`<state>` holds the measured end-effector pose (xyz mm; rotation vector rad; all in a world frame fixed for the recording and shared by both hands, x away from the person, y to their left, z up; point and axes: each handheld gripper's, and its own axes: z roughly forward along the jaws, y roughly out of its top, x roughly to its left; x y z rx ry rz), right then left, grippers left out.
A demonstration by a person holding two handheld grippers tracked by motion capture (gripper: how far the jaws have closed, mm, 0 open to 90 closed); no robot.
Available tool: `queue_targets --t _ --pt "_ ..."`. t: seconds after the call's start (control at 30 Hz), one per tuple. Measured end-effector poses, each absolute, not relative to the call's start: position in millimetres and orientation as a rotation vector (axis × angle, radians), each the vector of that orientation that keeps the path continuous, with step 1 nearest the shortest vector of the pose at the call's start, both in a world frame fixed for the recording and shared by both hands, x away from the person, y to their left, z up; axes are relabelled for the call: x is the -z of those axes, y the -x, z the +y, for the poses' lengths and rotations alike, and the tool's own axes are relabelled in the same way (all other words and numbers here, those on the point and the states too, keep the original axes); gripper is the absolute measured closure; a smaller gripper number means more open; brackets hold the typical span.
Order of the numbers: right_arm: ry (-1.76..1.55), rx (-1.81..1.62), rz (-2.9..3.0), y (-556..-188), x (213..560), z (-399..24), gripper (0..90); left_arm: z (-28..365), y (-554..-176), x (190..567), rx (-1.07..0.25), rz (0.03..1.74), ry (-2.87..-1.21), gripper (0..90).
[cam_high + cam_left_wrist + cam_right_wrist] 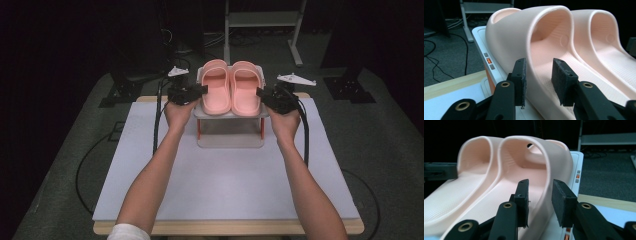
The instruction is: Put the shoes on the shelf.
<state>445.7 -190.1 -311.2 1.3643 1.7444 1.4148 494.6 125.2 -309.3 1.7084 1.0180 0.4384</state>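
Slippers [231, 87] on rack [230, 114], jaws straddling outer edges, heels cropped.

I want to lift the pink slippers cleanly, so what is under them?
The two pink slippers sit side by side on the top shelf of a small white rack with orange-red legs. The shelf surface beneath their soles is covered.

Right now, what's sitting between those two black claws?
Two pink slippers side by side on a small white rack, seen in the high view, between the left claw and right claw.
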Motion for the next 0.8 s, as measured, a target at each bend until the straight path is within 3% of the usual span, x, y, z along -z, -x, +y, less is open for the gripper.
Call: queue_targets --t 0.43,0.8 --pt "-1.242 -1.466 1.840 -387.4 319.3 -191.3 53.9 132.7 -466.4 304.6 -0.467 1.007 -1.693 60.0" --pt "-1.198 -1.412 1.886 -382.7 327.5 -177.6 48.5 135.7 -462.3 307.1 -0.458 1.013 -1.697 58.5"
